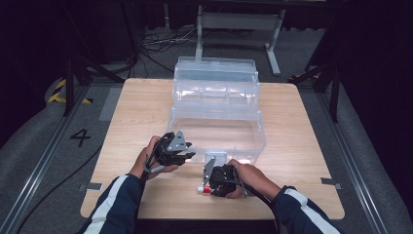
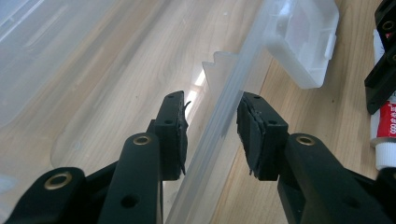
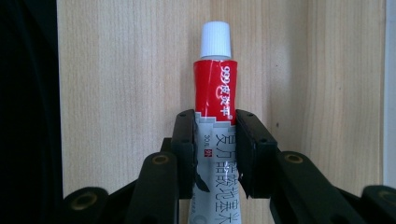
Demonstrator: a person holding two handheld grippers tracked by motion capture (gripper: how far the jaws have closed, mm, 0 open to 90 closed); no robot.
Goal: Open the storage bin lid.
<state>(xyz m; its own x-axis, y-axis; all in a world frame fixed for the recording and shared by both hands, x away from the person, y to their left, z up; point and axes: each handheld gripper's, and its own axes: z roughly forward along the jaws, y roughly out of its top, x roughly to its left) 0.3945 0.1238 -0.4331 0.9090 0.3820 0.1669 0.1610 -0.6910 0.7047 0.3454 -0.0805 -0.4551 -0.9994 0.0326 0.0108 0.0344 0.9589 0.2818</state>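
Observation:
A clear plastic box with its tiered lid swung back stands on the wooden table. My left gripper is at the box's front left rim. In the left gripper view the rim runs between the pads of the left gripper, and thin gaps show on both sides. At the table's front, my right gripper is shut on a red and grey tube with a white cap. Both pads of the right gripper press the tube, which lies flat on the wood.
The box's clear front latch hangs just beyond the rim, near the tube and the other gripper's black jaws. Bare wood lies left and right of the box. Cables and a metal stand are on the floor behind.

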